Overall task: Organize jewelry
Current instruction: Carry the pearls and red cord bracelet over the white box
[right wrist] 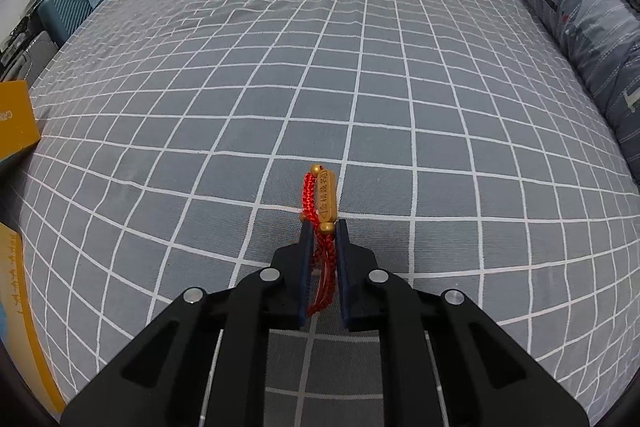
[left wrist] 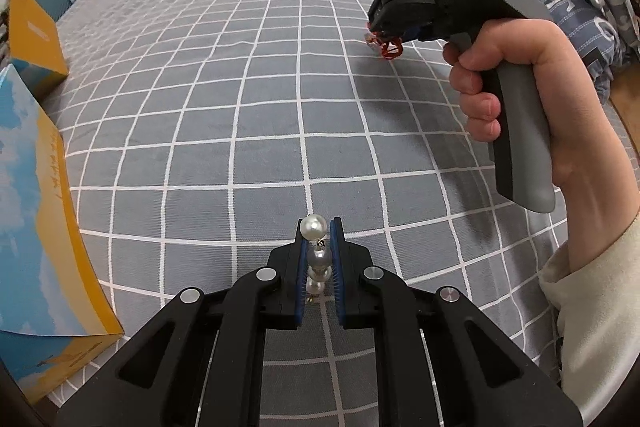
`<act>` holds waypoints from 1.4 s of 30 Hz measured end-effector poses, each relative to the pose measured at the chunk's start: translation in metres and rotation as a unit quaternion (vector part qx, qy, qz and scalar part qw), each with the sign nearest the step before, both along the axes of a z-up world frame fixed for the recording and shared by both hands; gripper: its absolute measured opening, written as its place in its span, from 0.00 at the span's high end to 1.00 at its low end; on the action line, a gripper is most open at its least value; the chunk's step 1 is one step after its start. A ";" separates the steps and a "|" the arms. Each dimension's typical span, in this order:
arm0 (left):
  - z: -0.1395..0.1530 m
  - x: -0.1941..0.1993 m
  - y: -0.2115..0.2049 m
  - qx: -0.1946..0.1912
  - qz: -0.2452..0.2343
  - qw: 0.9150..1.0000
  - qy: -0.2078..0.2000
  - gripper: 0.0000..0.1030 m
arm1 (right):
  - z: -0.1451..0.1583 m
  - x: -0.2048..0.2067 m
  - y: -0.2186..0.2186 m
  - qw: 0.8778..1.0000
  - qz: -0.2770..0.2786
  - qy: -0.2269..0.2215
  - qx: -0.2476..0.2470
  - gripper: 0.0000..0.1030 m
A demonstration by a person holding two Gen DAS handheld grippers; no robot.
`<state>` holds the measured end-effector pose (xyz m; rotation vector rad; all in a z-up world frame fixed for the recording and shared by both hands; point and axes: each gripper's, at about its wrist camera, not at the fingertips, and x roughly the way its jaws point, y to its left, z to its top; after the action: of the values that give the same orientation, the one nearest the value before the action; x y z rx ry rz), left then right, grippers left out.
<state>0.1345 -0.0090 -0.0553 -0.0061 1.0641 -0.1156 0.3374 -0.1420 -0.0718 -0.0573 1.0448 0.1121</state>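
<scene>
My left gripper (left wrist: 319, 227) is shut on a pearl strand (left wrist: 316, 251); several white and grey pearls sit between its blue pads, the top pearl poking past the tips. My right gripper (right wrist: 323, 225) is shut on a red braided cord bracelet (right wrist: 322, 255) with a gold engraved bar (right wrist: 327, 201) that sticks out beyond the tips. In the left wrist view the right gripper (left wrist: 380, 41) is held by a hand at upper right above the bed, the red cord (left wrist: 388, 47) hanging from it.
A grey bedsheet with a white grid (right wrist: 320, 67) fills both views. A blue and yellow box (left wrist: 44, 227) stands at the left, a yellow box (left wrist: 32, 31) behind it. A patterned blue quilt (right wrist: 580, 27) lies along the right edge.
</scene>
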 end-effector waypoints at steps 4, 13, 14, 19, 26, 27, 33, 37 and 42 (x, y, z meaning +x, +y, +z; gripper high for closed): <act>0.006 -0.004 0.002 0.003 0.006 1.000 -0.005 0.90 | 0.013 -0.009 0.002 1.000 0.000 -0.011 -0.003 0.90; 0.031 -0.015 0.011 0.001 0.021 0.999 -0.031 0.90 | 0.047 -0.030 0.010 0.999 0.002 -0.035 -0.008 0.90; 0.034 -0.014 0.013 0.001 0.025 0.999 -0.033 0.90 | 0.051 -0.033 0.011 0.999 0.003 -0.036 -0.007 0.90; 0.067 -0.020 0.024 0.009 0.048 0.997 -0.064 0.90 | 0.082 -0.054 0.023 0.998 0.010 -0.059 -0.003 0.90; 0.120 -0.021 0.053 0.031 0.091 0.991 -0.097 0.90 | 0.128 -0.089 0.050 0.995 0.031 -0.094 0.000 0.90; 0.128 -0.022 0.060 0.035 0.101 0.989 -0.103 0.90 | 0.135 -0.096 0.056 0.995 0.037 -0.097 0.001 0.90; 0.167 -0.038 0.114 0.044 0.161 0.979 -0.118 0.90 | 0.166 -0.135 0.092 0.990 0.070 -0.120 0.009 0.90; 0.182 -0.059 0.155 0.054 0.201 0.970 -0.123 0.90 | 0.183 -0.162 0.124 0.986 0.099 -0.130 0.017 0.90; 0.191 -0.085 0.194 0.070 0.242 0.960 -0.118 0.90 | 0.193 -0.189 0.168 0.982 0.136 -0.132 0.026 0.90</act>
<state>0.0496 0.1849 0.1357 -0.1219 0.8036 0.3943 0.1484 0.0263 0.1212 -0.1631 0.7640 0.3709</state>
